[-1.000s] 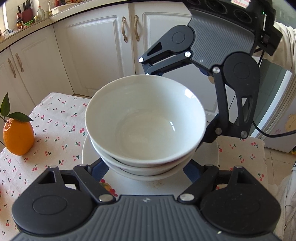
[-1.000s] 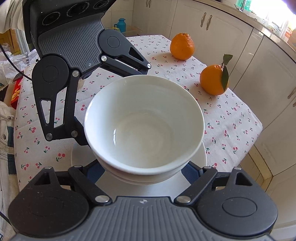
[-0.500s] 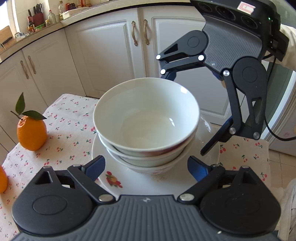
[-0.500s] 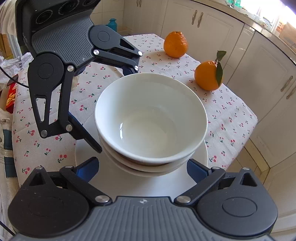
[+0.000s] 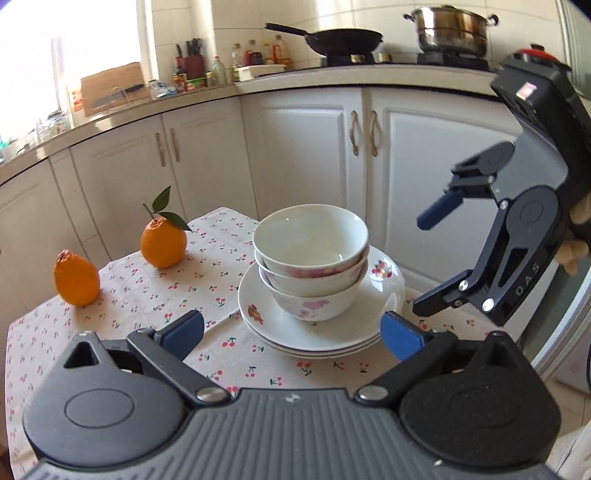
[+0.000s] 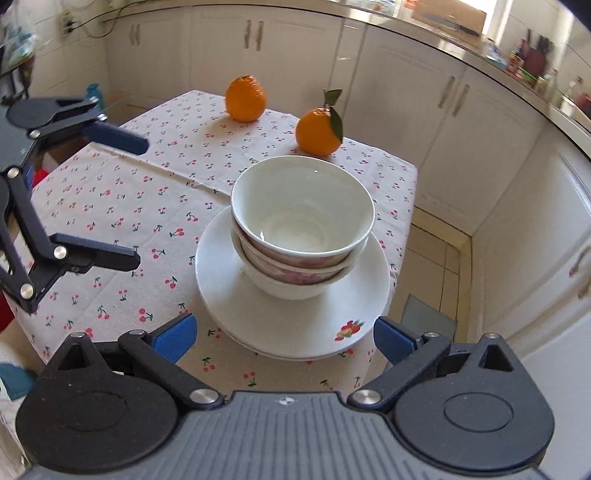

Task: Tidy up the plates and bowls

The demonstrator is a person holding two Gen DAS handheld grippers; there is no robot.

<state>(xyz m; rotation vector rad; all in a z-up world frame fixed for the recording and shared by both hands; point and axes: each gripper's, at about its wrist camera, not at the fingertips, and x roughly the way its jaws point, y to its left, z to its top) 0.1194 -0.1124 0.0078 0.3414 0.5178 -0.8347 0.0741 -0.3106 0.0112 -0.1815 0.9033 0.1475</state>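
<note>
Stacking step apparently done: nested floral bowls [image 5: 311, 258] resting on the stacked plates [image 5: 280, 332] near the cherry-print tablecloth's [image 6: 122, 206] edge, left gripper [image 5: 291, 332] and right gripper [image 6: 284, 338] both gaping, just opened, empty, clear of that stack; next, probably only a final check.

Domestic kitchen: white cabinets [image 5: 303, 147], a wok [image 5: 343, 38] and steel pot [image 5: 452, 27] on the counter at twelve o'clock.
</note>
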